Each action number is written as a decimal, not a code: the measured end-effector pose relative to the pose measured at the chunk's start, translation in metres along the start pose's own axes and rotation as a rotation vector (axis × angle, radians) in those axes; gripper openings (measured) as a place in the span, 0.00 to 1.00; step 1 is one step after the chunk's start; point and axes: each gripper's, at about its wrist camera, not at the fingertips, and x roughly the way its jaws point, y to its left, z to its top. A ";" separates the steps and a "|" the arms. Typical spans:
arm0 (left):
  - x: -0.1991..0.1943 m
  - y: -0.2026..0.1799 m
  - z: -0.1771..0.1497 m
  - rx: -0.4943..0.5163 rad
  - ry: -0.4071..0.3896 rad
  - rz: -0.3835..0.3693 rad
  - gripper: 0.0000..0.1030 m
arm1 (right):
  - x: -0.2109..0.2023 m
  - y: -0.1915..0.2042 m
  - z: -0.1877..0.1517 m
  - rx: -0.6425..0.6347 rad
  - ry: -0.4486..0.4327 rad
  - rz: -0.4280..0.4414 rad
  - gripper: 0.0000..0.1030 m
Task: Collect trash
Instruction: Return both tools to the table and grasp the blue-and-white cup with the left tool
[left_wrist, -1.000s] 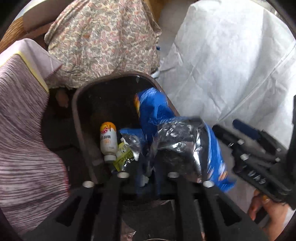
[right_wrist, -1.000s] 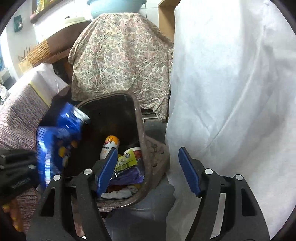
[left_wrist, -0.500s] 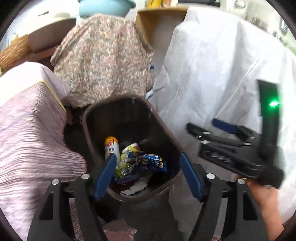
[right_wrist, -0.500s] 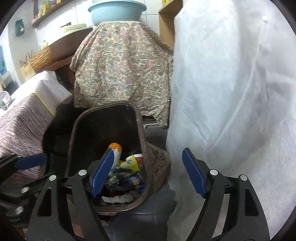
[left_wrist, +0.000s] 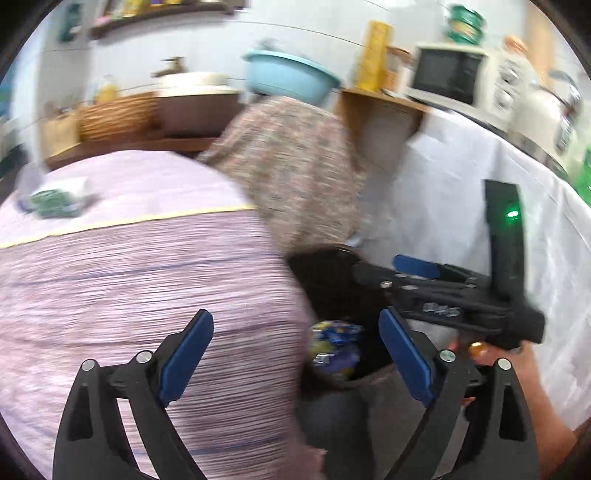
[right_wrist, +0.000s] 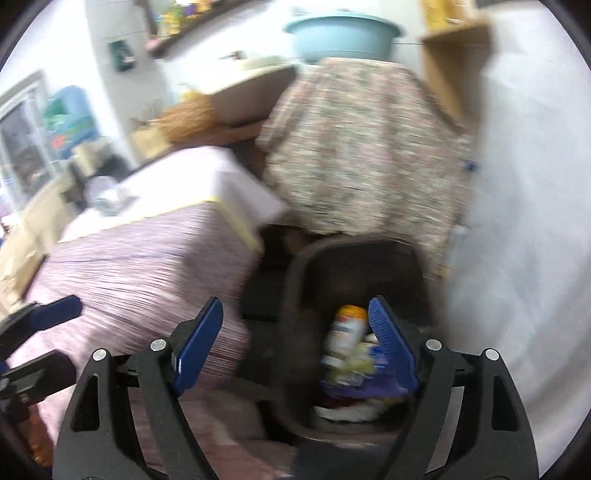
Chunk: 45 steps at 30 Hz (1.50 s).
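A dark brown trash bin (left_wrist: 332, 269) stands on the floor between a striped-cloth table and a white-draped one; it also shows in the right wrist view (right_wrist: 354, 254). Inside lie a blue snack bag (left_wrist: 334, 332), an orange-capped white bottle (right_wrist: 347, 328) and other wrappers. My left gripper (left_wrist: 295, 354) is open and empty, raised beside the bin over the striped cloth. My right gripper (right_wrist: 295, 339) is open and empty above the bin's near rim; it also shows in the left wrist view (left_wrist: 424, 273). A green packet (left_wrist: 55, 199) lies on the striped table's top. Both views are blurred.
The striped purple tablecloth (left_wrist: 147, 280) fills the left. A floral-covered object (left_wrist: 291, 177) with a blue basin (left_wrist: 291, 79) stands behind the bin. White cloth (left_wrist: 461, 206) drapes the right table, which holds a microwave (left_wrist: 447, 70) and jars.
The blue snack bag left my left gripper and now lies in the bin. Both grippers have lifted and swung left, so the striped table top comes into view.
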 end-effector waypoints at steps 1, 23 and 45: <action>-0.006 0.014 -0.001 -0.022 -0.006 0.029 0.88 | 0.003 0.012 0.005 -0.023 -0.001 0.021 0.85; -0.067 0.267 0.051 -0.276 -0.036 0.491 0.81 | 0.135 0.271 0.096 -0.620 0.178 0.350 0.89; 0.066 0.401 0.145 -0.376 0.183 0.647 0.26 | 0.236 0.341 0.153 -0.783 0.246 0.299 0.89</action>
